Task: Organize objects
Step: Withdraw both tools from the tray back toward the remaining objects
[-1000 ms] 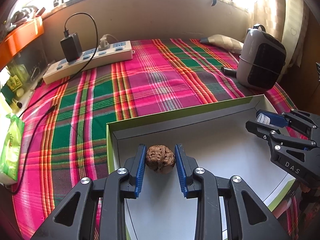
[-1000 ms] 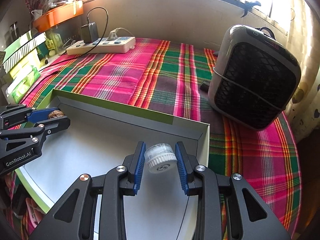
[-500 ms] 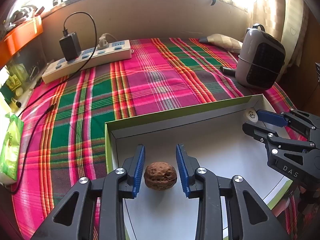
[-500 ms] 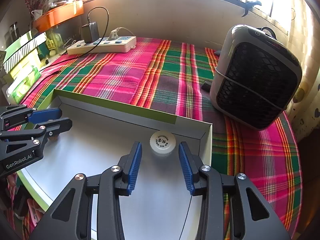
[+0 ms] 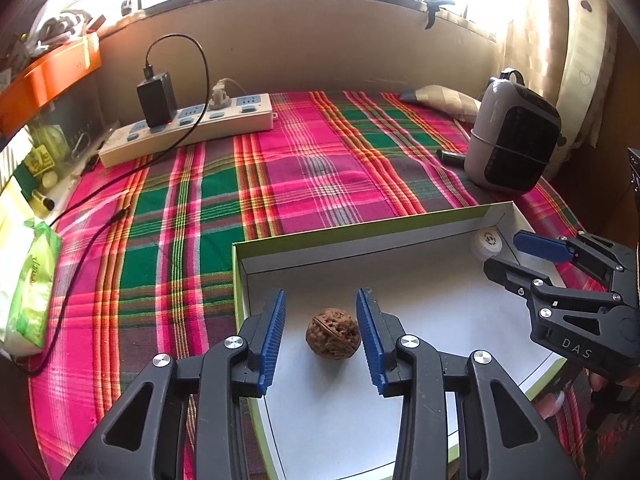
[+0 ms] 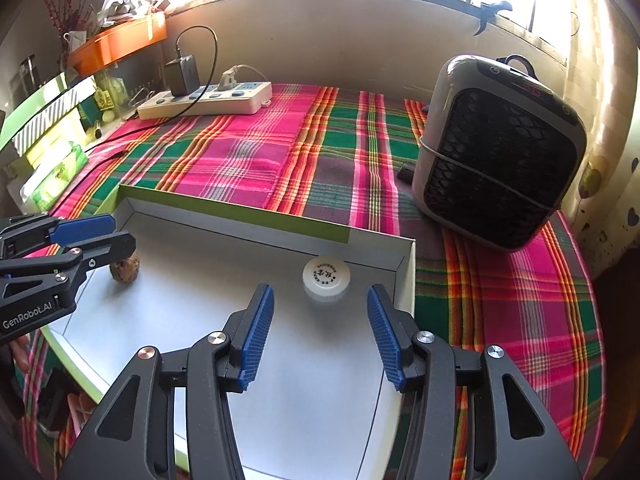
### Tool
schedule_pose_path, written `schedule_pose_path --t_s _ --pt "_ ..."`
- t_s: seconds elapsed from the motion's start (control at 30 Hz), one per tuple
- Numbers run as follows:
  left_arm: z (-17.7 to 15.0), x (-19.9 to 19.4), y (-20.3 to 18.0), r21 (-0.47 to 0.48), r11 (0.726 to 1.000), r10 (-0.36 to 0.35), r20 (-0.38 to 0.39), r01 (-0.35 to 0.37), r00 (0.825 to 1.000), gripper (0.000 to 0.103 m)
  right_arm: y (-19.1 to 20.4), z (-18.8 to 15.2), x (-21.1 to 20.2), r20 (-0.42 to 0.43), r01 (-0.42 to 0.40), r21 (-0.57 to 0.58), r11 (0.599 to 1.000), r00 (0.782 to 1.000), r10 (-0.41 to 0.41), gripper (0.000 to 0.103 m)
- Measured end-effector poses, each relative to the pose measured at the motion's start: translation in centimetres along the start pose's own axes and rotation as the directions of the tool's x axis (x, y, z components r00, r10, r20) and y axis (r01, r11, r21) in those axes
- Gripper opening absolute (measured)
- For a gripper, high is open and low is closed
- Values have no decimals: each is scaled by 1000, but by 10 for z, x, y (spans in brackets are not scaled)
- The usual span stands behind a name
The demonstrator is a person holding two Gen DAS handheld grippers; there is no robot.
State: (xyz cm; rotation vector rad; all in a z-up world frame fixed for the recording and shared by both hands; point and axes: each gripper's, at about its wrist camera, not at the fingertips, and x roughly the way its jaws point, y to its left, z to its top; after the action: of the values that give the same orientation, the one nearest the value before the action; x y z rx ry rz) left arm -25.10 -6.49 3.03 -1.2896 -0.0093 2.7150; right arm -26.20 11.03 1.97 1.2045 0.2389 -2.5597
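Observation:
A brown walnut [image 5: 333,337] lies on the white floor of a shallow box with a green rim [image 5: 360,226]. My left gripper [image 5: 321,330] is open, its blue pads either side of the walnut without touching it. A small white bottle [image 6: 326,278] with a printed cap stands in the box's far right corner. My right gripper [image 6: 320,332] is open just behind the bottle. The walnut also shows in the right wrist view [image 6: 125,267], and the bottle in the left wrist view [image 5: 488,242].
The box [image 6: 240,208] rests on a pink and green plaid cloth [image 5: 304,168]. A grey heater [image 6: 498,152] stands close to the box's right. A power strip [image 5: 188,128] with a charger lies at the back. A green tissue pack [image 5: 30,280] lies at the left.
Both grippers opened and let go: the walnut and the bottle now rest on the box floor. Both grippers have drawn back a little and opened wider.

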Motion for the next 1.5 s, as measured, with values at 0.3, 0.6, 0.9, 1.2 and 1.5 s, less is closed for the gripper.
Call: schedule_pose_path --t_s 0.3,0.6,0.9,1.2,1.5 --pt "-14 -24 0 -6 1000 -9 25 9 1000 35 6 -10 -24 36 -20 8 1000 999 20 50" --pt "-39 -55 5 -42 999 -7 62 9 998 35 15 -35 -57 86 -64 26 998 994 62 50" --pt "-71 -79 5 -60 998 -29 83 34 996 35 29 -66 -87 124 -99 18 995 988 96 50" --pt "-99 -86 5 -64 998 -26 63 30 998 35 43 -96 -103 129 -133 3 991 983 132 50" --pt "-119 -90 2 -65 997 -45 48 48 998 36 56 -121 -109 117 -226 -12 974 967 225 52"
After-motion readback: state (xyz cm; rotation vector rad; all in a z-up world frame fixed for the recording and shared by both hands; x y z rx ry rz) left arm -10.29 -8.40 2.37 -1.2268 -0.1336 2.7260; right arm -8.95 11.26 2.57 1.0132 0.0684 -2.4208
